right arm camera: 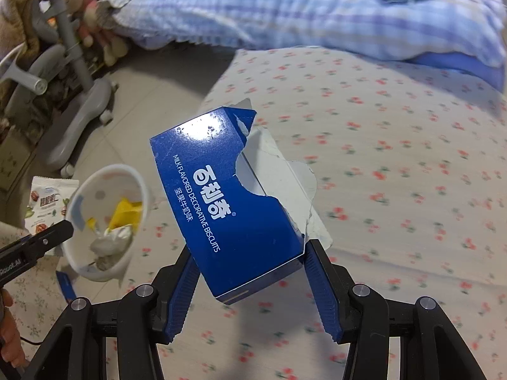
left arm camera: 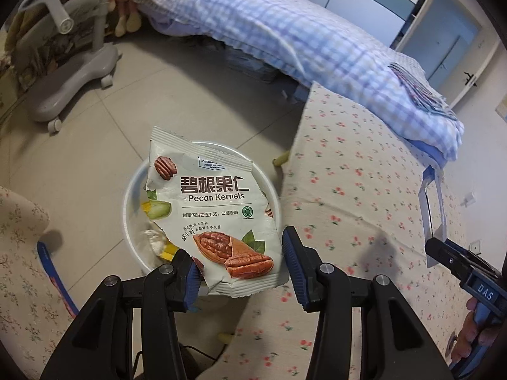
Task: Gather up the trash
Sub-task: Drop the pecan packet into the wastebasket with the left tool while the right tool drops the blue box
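Note:
A white pecan kernels packet (left arm camera: 218, 212) hangs over a white trash bin (left arm camera: 133, 196) between the wide-apart fingers of my left gripper (left arm camera: 237, 262); only its left edge meets the left pad. The bin (right arm camera: 104, 221) holds yellow and silver wrappers (right arm camera: 120, 224). My right gripper (right arm camera: 250, 259) is shut on a torn blue biscuit box (right arm camera: 221, 209) and holds it above the floral bedsheet (right arm camera: 396, 190), right of the bin. The box (left arm camera: 432, 209) and right gripper (left arm camera: 443, 247) also show at the right of the left wrist view.
A blue checked quilt (left arm camera: 301, 38) lies on the bed behind. A grey wheeled chair base (left arm camera: 73, 76) stands on the tiled floor (left arm camera: 174, 95) at the back left, with plush toys (left arm camera: 126, 9) beyond. A floral cushion (left arm camera: 22, 253) is at the left.

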Available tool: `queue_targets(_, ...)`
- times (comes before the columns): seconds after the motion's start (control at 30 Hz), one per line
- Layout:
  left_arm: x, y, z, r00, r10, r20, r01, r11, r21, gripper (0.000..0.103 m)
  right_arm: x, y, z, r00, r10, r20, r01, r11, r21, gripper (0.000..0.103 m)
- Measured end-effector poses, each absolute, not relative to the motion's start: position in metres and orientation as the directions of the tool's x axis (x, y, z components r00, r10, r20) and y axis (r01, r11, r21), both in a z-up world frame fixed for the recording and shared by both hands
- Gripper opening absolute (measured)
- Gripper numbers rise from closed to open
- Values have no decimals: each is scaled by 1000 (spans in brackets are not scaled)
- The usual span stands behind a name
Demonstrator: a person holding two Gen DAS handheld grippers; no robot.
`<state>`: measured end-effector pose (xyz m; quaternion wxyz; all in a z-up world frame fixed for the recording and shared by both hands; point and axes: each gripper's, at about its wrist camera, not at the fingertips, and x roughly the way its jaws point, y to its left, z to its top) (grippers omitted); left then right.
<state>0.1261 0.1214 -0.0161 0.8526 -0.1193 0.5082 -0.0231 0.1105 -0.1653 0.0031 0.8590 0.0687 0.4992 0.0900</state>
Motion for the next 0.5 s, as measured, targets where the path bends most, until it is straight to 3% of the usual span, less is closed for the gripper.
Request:
queue_targets(0.1,130,133,-19,487,-149,-861,-95,971,-221,50,116,-146,-2,475,232,-849,-113,973,202,58)
queue_targets(0.17,134,139,-20,493,-145,-858,-105,969,-224,57,118,-136,-5,470,239,-850,-127,971,203,58)
queue_targets(0.23,139,146,-23,486,-128,-865,-127,968,-215,80,121,-126,-7,466,246,-850,-141,969,203,58)
queue_targets(0.3,139,152,-24,491,-100,-865,-161,966,-203,90,124,-119,-11,462,250,-851,-150,968,203,58)
queue_targets(0.5,127,162,-20,496,-6,-868,-204,971,-123,93,130,-102,-17,447,260,-856,-172,964,203,58)
